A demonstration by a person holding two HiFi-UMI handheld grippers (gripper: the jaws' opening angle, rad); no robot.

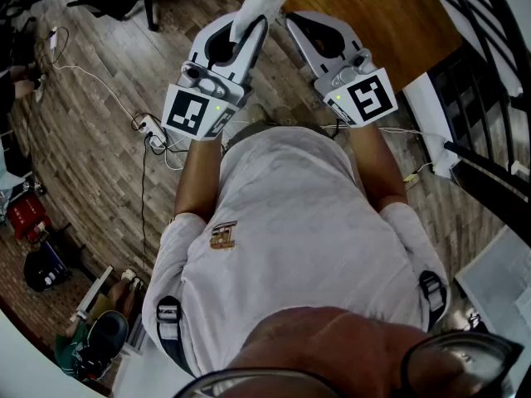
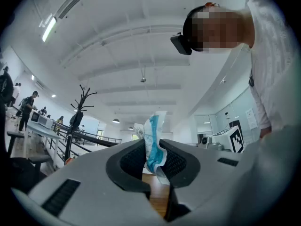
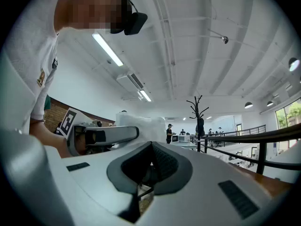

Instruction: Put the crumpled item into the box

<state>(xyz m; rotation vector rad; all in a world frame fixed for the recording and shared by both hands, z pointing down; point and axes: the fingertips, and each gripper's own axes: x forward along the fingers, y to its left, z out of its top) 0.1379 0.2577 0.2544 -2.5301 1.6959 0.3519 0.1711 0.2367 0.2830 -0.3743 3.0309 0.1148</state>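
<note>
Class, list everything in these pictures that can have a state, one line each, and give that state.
left gripper: jaws shut on the crumpled wrapper, held up off any surface.
crumpled wrapper: crumpled, pinched between the left jaws, its top sticking out above them.
right gripper: jaws shut, nothing between them.

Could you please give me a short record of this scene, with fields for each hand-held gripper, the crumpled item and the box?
left hand-held gripper: shut on the crumpled item
crumpled item: white and blue, sticking up past the jaws
right hand-held gripper: jaws together, nothing between them
wooden table: just ahead of both grippers
box: not in any view
</note>
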